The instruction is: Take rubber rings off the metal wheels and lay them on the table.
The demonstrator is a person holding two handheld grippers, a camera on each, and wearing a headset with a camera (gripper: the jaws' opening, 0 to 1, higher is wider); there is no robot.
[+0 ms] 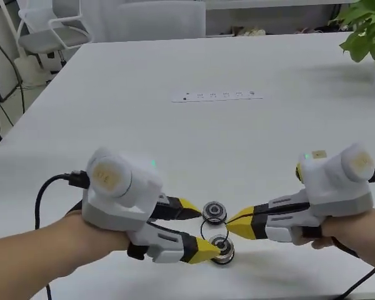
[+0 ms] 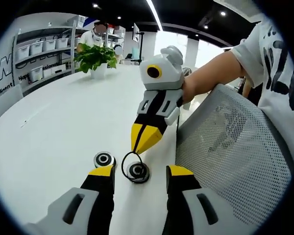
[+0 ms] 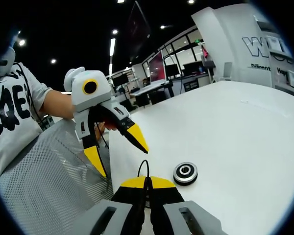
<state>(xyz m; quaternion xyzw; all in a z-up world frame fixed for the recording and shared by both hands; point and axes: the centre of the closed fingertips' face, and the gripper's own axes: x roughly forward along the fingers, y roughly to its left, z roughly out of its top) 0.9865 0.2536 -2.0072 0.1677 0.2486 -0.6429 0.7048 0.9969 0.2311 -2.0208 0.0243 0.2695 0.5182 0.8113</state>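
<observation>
Black rubber ring [image 2: 122, 166]: pinched by closed right gripper [image 1: 231, 220]. Metal wheel [image 1: 222, 247], near the desk's [image 1: 237, 144] front edge: flanked by wide-open, empty left gripper [image 1: 209, 231]. Second wheel [image 1: 214, 211]: placed just beyond.

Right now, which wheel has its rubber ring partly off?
The wheel nearer the person, between the left gripper's open jaws; the right gripper pinches its ring.

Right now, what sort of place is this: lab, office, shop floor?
Probably an office-style lab or demo room: a long white table with a power strip, an office chair beyond its far corner, and wall shelves of white bins.
</observation>
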